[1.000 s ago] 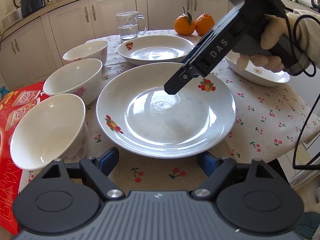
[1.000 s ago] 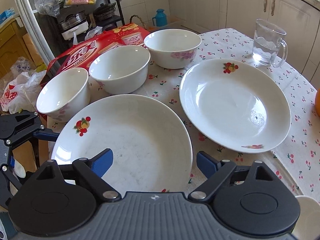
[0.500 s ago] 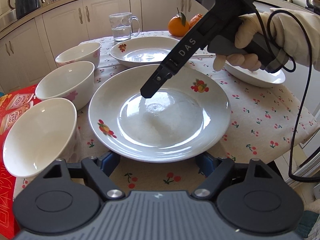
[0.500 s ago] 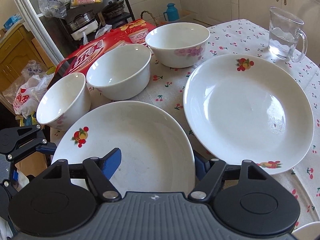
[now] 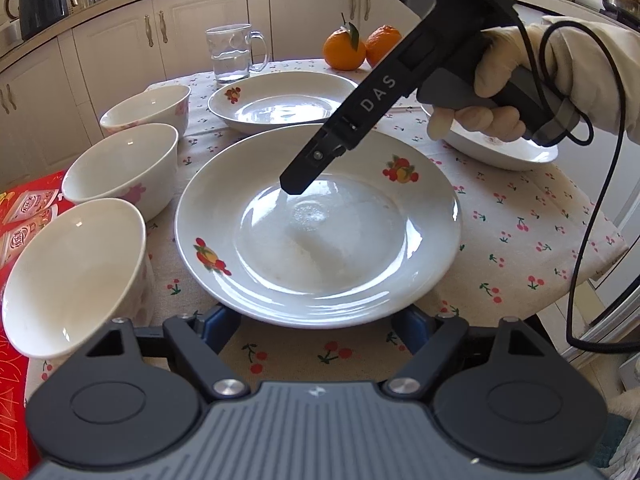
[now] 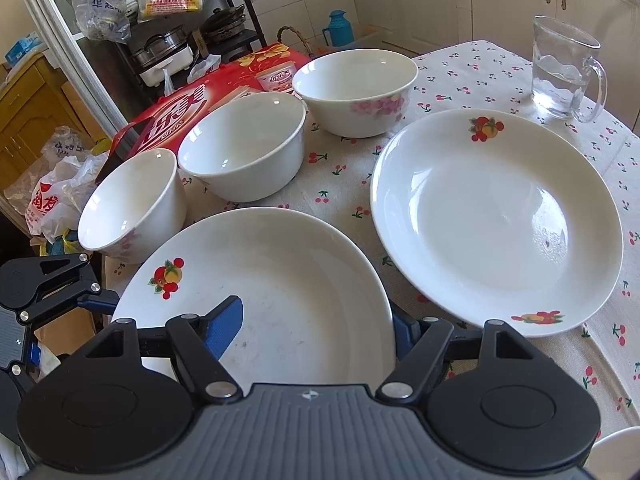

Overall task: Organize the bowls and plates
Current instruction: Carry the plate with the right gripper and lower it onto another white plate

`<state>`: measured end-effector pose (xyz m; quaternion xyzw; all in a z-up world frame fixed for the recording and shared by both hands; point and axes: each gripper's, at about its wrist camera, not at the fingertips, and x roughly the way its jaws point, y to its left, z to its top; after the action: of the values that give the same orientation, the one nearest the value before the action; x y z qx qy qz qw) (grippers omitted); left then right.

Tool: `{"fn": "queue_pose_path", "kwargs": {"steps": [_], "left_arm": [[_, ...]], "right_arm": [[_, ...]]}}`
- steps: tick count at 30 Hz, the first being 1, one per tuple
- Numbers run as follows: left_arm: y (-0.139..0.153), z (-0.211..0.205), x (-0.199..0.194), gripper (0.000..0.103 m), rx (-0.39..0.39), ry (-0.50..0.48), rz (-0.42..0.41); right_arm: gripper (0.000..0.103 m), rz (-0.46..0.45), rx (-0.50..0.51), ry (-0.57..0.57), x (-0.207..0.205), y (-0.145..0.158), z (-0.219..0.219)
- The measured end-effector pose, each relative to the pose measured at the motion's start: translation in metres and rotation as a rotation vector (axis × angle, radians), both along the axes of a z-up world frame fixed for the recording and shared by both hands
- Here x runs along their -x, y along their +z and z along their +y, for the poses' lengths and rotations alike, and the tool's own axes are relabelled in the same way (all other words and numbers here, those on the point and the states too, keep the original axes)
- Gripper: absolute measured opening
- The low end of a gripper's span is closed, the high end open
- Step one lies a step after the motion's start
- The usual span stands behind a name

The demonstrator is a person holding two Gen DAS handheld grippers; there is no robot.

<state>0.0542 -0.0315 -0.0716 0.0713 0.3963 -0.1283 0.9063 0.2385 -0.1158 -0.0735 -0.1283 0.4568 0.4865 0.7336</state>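
Right gripper (image 6: 316, 320) pinching near plate's (image 6: 304, 280) rim; left gripper (image 5: 316, 320) straddles its opposite edge, contact unclear. I'm mid-pickup; next, lift level onto second plate (image 6: 496, 224).

On the worktop (image 5: 520, 240), three bowls (image 5: 124, 168) line up left of the near plate (image 5: 320, 240); a second plate (image 5: 280, 100) lies behind it, a glass mug (image 5: 232, 54) farther back.

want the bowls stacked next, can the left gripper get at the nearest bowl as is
Probably yes: the nearest bowl sits just beside the left gripper, rim open, nothing over it. The big plate lies between the jaws, though.
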Motion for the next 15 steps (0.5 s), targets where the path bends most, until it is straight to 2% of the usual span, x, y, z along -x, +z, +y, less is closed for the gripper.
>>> {"fn": "queue_pose_path", "kwargs": {"steps": [15], "left_arm": [[0.024,-0.017,-0.011,0.081,-0.016,-0.138,-0.001]], "right_arm": [[0.079,-0.038,-0.017,-0.102,0.016,0.024,-0.041]]}}
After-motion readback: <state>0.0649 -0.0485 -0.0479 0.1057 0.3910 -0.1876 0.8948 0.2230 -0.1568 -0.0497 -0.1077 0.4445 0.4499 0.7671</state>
